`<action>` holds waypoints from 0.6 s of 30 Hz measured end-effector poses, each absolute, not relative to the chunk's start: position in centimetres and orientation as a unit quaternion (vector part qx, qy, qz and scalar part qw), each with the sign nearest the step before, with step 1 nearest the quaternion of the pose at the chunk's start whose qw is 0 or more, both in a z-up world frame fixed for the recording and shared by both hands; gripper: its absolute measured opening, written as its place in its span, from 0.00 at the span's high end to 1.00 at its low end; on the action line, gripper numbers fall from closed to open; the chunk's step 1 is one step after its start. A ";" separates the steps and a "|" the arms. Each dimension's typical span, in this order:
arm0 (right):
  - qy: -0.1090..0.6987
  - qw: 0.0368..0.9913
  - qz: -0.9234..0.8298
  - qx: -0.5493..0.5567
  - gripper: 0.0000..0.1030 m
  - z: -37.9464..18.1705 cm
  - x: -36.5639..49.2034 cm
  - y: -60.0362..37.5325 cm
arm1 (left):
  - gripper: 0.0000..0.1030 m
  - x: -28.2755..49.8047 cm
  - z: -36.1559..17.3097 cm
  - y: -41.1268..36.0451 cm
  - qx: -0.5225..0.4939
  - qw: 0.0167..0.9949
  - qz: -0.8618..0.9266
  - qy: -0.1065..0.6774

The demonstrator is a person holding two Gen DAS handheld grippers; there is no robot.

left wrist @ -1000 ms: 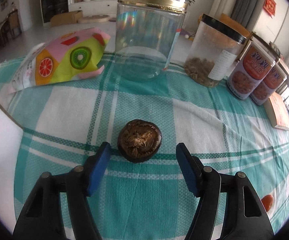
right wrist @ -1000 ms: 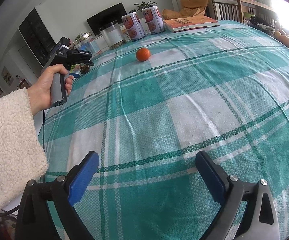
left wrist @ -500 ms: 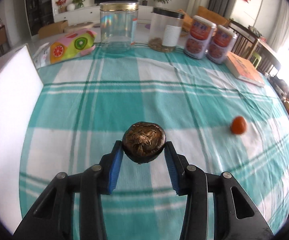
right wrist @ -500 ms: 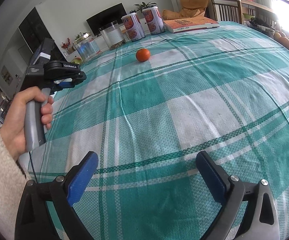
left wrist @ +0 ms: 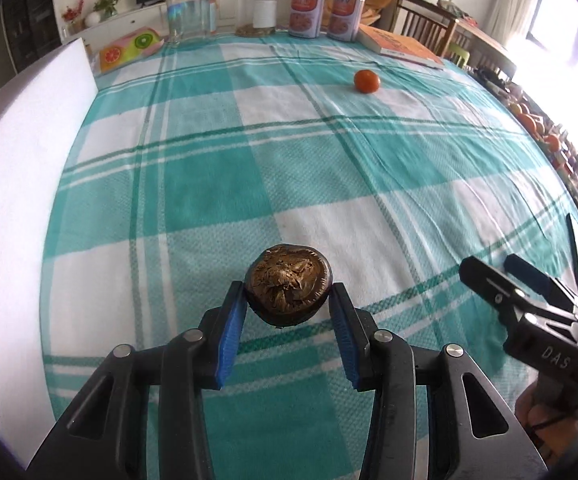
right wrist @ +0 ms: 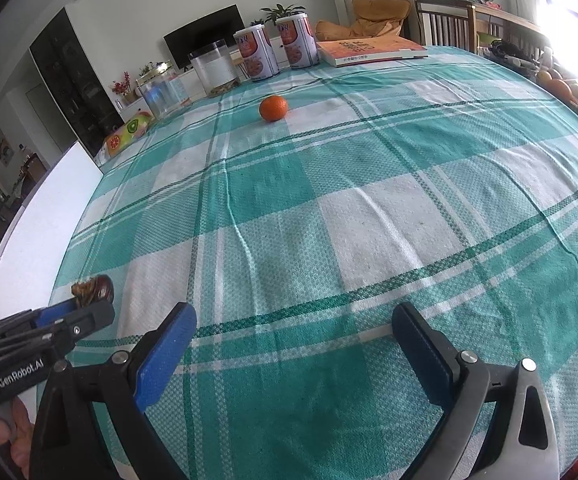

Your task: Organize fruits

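A dark brown, wrinkled round fruit (left wrist: 288, 290) sits between the blue pads of my left gripper (left wrist: 288, 298), which is shut on it and holds it just above the checked tablecloth (left wrist: 217, 184). The right wrist view shows the same fruit (right wrist: 94, 288) and left gripper (right wrist: 79, 309) at the lower left. A small orange (left wrist: 367, 81) lies alone on the cloth farther back, also in the right wrist view as the orange (right wrist: 273, 108). My right gripper (right wrist: 295, 316) stands open over bare cloth with nothing between its fingers; it shows as the right gripper (left wrist: 509, 276) beside the left one.
Along the far edge stand a clear gold-lidded jar (left wrist: 191, 12), a second jar (left wrist: 258, 10), two printed cans (left wrist: 307, 10) and an orange book (left wrist: 399, 46). A fruit-print bag (left wrist: 129, 48) lies at the back left. A white board (left wrist: 21, 184) borders the left side. Several fruits (right wrist: 561, 88) pile at the right edge.
My left gripper closed on the brown fruit, lifted it and carried it back from the jars toward the near side, beside the right gripper. The right gripper stayed put and open.
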State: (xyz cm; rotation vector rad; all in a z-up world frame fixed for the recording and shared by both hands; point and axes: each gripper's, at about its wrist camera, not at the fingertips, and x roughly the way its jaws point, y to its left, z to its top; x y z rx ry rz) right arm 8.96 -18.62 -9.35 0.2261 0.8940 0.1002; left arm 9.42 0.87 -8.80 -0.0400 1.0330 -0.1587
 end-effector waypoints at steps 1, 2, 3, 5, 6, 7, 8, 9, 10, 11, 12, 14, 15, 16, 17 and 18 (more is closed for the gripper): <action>0.431 0.895 0.047 0.108 0.05 -9.4 8.9 -18.6 | 0.56 9.2 -9.1 1.0 -0.020 0.867 -0.074 0.493; 0.431 0.895 0.045 0.107 0.05 -9.4 8.9 -18.6 | 0.55 8.9 -9.4 1.2 -0.020 0.868 -0.074 0.490; 0.431 0.895 0.043 0.106 0.05 -9.4 8.8 -18.7 | 0.48 8.6 -9.6 1.4 -0.018 0.870 -0.073 0.488; 0.430 0.895 0.041 0.108 0.05 -9.3 8.8 -18.8 | 0.30 8.3 -9.8 1.6 -0.003 0.879 -0.063 0.473; 0.428 0.896 0.040 0.112 0.05 -9.2 8.7 -19.0 | 0.20 8.2 -9.9 1.7 0.012 0.883 -0.050 0.467; 0.423 0.897 0.041 0.119 0.05 -9.1 8.5 -19.2 | 0.15 8.1 -10.1 1.9 0.025 0.886 -0.041 0.462; 0.415 0.900 0.042 0.126 0.05 -8.8 8.3 -19.5 | 0.13 8.0 -10.4 2.0 0.035 0.887 -0.039 0.459; 0.406 0.903 0.043 0.133 0.05 -8.5 8.1 -19.8 | 0.10 8.0 -10.7 2.4 0.035 0.888 -0.039 0.458; 0.398 0.906 0.043 0.139 0.05 -8.3 7.9 -20.0 | 0.09 8.0 -10.7 2.9 0.022 0.889 -0.040 0.456; 0.393 0.907 0.044 0.145 0.05 -8.1 7.8 -20.2 | 0.08 8.1 -10.8 3.2 0.013 0.889 -0.040 0.456; 0.391 0.907 0.047 0.150 0.05 -8.1 7.9 -20.3 | 0.07 8.1 -10.8 3.3 0.014 0.891 -0.038 0.453; 0.408 0.898 0.055 0.157 0.05 -8.4 8.9 -20.3 | 0.03 8.3 -11.0 3.4 0.015 0.893 -0.032 0.448; 0.422 0.891 0.062 0.159 0.05 -8.7 9.8 -20.1 | 0.01 8.4 -11.1 3.4 0.015 0.893 -0.030 0.450; 0.431 0.886 0.067 0.158 0.05 -9.0 10.8 -19.9 | 0.00 8.5 -11.1 3.4 0.014 0.892 -0.029 0.450; 0.437 0.884 0.069 0.152 0.05 -9.1 12.0 -19.6 | 0.00 8.5 -11.1 3.4 0.013 0.892 -0.029 0.450; 0.441 0.883 0.068 0.144 0.05 -8.9 13.4 -19.3 | 0.00 8.5 -11.1 3.4 0.013 0.892 -0.029 0.450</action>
